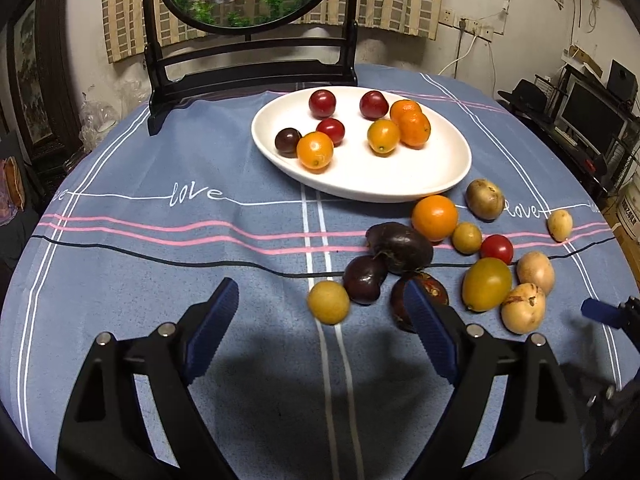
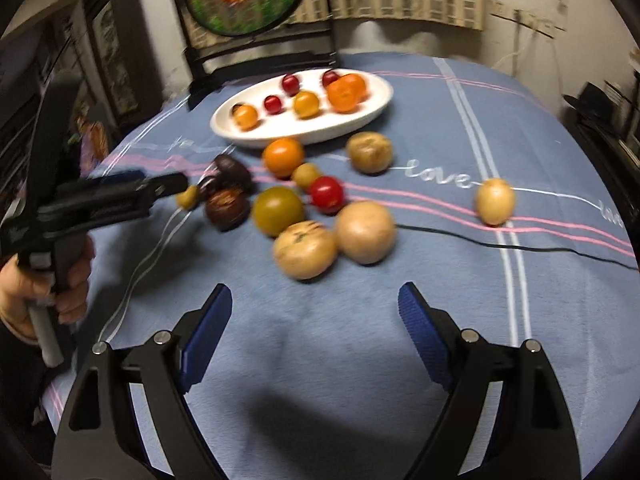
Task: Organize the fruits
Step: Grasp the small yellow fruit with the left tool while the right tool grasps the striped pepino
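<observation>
A white oval plate (image 1: pixel 440 168) at the back of the table holds several red, orange and dark fruits. Loose on the blue cloth in front of it lie an orange (image 1: pixel 434 217), dark purple fruits (image 1: pixel 400 247), a red tomato (image 1: pixel 496 249), a yellow-green fruit (image 1: pixel 487 284) and tan fruits (image 1: pixel 523 307). My left gripper (image 1: pixel 319 286) is open, low over the cloth; a small yellow fruit (image 1: pixel 329 302) lies between its fingertips, untouched. My right gripper (image 2: pixel 315 289) is open and empty, just short of a tan fruit (image 2: pixel 305 250). A hand holds the left gripper (image 2: pixel 120 196).
A dark wooden stand (image 1: pixel 248 76) with a round goldfish screen rises behind the plate. One small tan fruit (image 2: pixel 495 201) sits apart at the right. The round table's edge curves away on both sides; shelves with a monitor (image 1: pixel 592 116) stand at the right.
</observation>
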